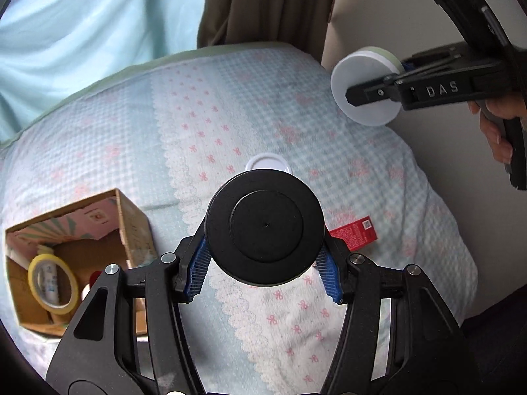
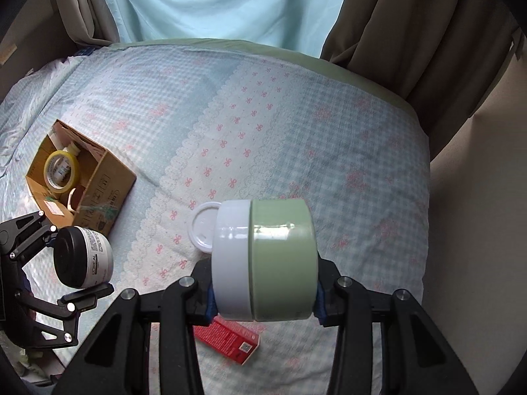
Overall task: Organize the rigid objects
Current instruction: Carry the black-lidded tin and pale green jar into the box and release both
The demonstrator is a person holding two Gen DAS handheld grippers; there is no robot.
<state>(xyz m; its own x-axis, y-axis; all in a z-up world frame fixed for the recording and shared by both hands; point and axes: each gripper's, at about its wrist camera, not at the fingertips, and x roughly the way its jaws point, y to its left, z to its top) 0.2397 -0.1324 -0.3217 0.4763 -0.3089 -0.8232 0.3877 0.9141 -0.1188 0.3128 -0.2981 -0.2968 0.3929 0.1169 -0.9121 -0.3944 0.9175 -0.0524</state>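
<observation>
My left gripper (image 1: pixel 263 263) is shut on a black-lidded L'Oreal jar (image 1: pixel 263 227), held above the bed; the jar also shows in the right wrist view (image 2: pixel 82 256). My right gripper (image 2: pixel 263 299) is shut on a green jar with a white lid (image 2: pixel 263 260), held on its side above the bed; it also shows in the left wrist view (image 1: pixel 364 87). A cardboard box (image 1: pixel 135 220) on the bed at left holds a yellow tape roll (image 1: pixel 52 284) and other items; it also shows in the right wrist view (image 2: pixel 108 187).
A white lid (image 2: pixel 202 227) and a red packet (image 2: pixel 230 339) lie on the checked bedspread (image 2: pixel 296 131). Curtains (image 2: pixel 411 26) hang behind the bed. A wall (image 1: pixel 428 164) lies to the right.
</observation>
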